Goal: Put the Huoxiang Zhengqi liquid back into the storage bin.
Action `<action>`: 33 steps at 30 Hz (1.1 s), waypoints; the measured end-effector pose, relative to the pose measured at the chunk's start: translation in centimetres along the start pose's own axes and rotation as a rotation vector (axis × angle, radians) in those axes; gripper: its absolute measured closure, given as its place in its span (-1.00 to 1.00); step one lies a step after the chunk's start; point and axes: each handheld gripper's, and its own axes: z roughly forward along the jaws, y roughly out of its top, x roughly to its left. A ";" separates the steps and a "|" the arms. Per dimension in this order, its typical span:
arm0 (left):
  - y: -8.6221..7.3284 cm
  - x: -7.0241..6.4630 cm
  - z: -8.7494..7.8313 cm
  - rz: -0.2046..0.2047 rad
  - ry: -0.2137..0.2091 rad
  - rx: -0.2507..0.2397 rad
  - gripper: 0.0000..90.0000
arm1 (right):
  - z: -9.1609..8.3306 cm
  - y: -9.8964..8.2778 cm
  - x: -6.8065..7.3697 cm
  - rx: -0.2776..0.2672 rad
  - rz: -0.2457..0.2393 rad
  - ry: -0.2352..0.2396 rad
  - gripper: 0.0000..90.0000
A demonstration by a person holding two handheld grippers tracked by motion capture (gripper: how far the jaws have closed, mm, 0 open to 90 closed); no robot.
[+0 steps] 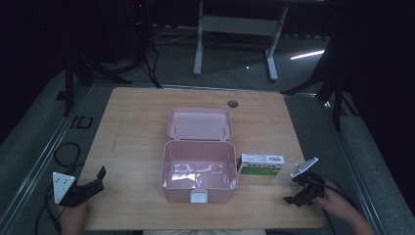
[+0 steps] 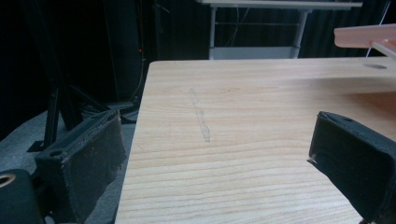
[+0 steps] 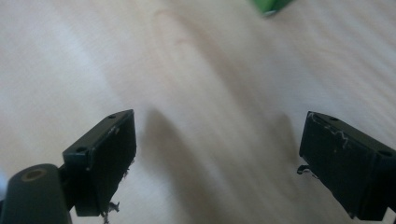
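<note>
Your right gripper (image 1: 302, 192) hangs low over the near right corner of the wooden table (image 1: 137, 127), held in your right hand (image 1: 337, 203). Its jaws stand wide apart with only bare wood between them; in the right gripper view the fingers (image 3: 105, 158) frame a blurred stretch of tabletop, and a green corner of the small carton (image 3: 271, 5) peeks in well beyond the fingertips, toward the upper edge. From the high view that green-and-white carton (image 1: 261, 165) lies flat on the table, just ahead of your right fingers and off toward the middle, near them but not touching.

On the far side of the carton from those fingers sits the pink plastic box (image 1: 199, 174), its body open and nothing lying in it apart from glare on the floor. Its lid (image 1: 199, 124) is thrown back behind it, and a white latch (image 1: 198, 197) shows on the near wall. The carton lies just beside the box's right wall; whether they touch, you cannot tell.

Your left gripper (image 1: 93, 185) sits at the near left corner, well apart from the box, held in your left hand (image 1: 73, 218). Its jaws are also spread wide and grip nothing. In the left gripper view the fingers (image 2: 88, 158) straddle bare wood with a faint scuff mark (image 2: 201, 119) ahead of them, and the pink lid's edge (image 2: 364, 36) shows far off past the right finger.
</note>
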 end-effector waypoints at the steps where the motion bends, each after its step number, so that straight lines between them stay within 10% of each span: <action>1: 0.0 -0.1 0.0 0.020 0.001 0.003 -0.92 | 0.0 0.4 0.4 0.039 -0.038 0.015 -0.76; 33: 0.0 -0.1 0.0 0.023 -0.006 -0.004 -0.92 | -0.1 7.1 5.0 0.291 -0.358 0.097 -0.71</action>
